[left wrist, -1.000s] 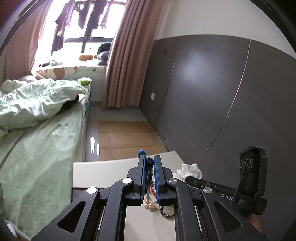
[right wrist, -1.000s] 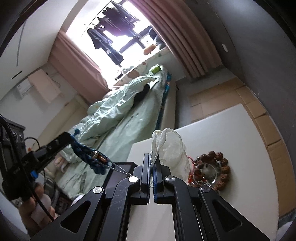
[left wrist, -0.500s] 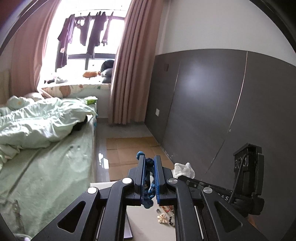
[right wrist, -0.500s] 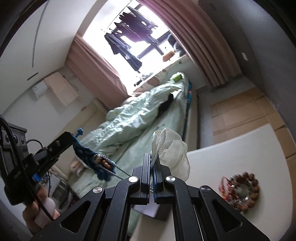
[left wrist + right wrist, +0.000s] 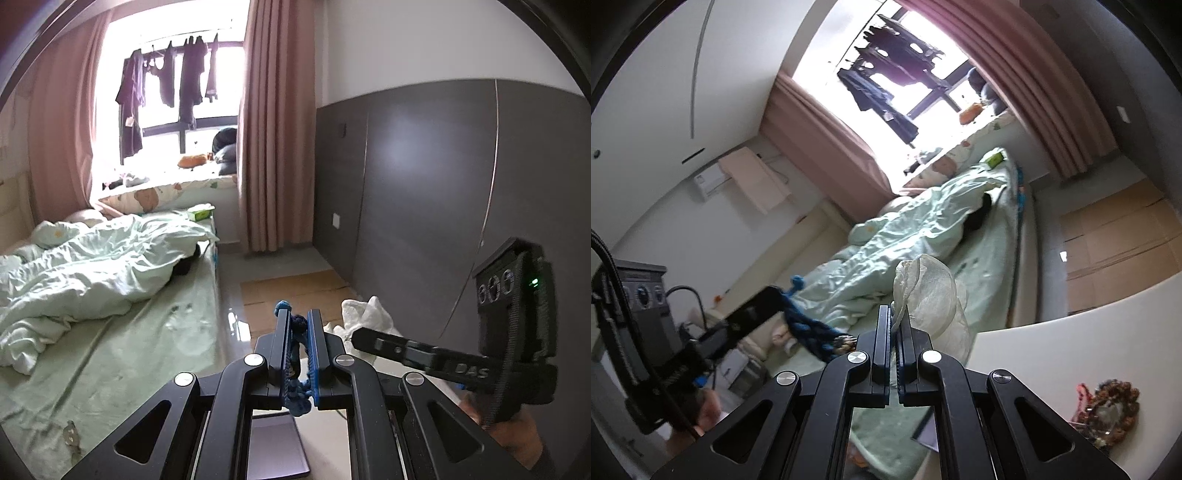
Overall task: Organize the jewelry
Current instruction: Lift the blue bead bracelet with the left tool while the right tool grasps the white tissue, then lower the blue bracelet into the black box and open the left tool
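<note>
Left gripper [image 5: 298, 325]: fingers nearly closed, clamped on a blue braided cord [image 5: 295, 373] that runs between the pads and bunches below them. Seen from the right wrist camera, the same cord hangs off the left fingers [image 5: 764, 301] towards the right gripper, with a few small beads at its lower end.

Right gripper [image 5: 894, 317]: fingers fully closed, pinching the gathered neck of a sheer white pouch [image 5: 932, 291]; the pouch bulges up and to the right of the fingertips, held clear of the table [image 5: 1071, 354].

On the table, well to the right of the right gripper: a bracelet of brown beads [image 5: 1115, 406] lying flat beside a red piece, touching it. Bed [image 5: 923, 236] with pale green bedding beyond the table.
</note>
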A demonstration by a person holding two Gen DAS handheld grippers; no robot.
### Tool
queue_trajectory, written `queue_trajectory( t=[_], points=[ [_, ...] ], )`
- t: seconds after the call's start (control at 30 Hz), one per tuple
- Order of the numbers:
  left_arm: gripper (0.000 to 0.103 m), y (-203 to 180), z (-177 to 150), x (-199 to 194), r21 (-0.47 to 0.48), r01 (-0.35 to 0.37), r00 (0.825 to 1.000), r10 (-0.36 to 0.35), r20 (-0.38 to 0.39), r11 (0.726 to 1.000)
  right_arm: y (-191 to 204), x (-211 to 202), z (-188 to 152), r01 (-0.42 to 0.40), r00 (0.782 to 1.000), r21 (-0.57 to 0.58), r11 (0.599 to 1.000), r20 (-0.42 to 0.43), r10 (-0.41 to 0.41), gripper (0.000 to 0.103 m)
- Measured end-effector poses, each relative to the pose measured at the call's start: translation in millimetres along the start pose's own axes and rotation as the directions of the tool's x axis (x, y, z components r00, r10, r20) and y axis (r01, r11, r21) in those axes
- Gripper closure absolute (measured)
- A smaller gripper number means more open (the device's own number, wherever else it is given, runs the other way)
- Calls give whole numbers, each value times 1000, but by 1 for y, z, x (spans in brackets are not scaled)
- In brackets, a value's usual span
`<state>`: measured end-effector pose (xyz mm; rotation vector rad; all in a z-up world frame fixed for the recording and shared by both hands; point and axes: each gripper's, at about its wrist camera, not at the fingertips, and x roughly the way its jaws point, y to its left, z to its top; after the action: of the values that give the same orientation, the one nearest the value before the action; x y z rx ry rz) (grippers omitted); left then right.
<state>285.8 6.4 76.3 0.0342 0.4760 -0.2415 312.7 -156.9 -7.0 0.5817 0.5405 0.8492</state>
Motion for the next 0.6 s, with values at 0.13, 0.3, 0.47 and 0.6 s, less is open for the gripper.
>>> queue_trajectory(
  t=[0.13,0.3,0.47,0.6],
  points=[
    [94,12,-18,20,-25,-22,998,21,-53,999,-8,5,-13,-141,989,49,989,-26,143,99],
    [94,30,-49,50,-55,-73,989,65,-134,996,-13,6,-22,-194,979,64,979,-46,197,99],
    [94,41,-74,70,-33,-123,973,114,-202,992,-18,-3,-22,-149,987,45,988,-48,151,99],
    [94,54,-76,65,-34,-166,968,156,-195,986,-26,-22,-17,-104,994,44,994,-27,105,99]
  ],
)
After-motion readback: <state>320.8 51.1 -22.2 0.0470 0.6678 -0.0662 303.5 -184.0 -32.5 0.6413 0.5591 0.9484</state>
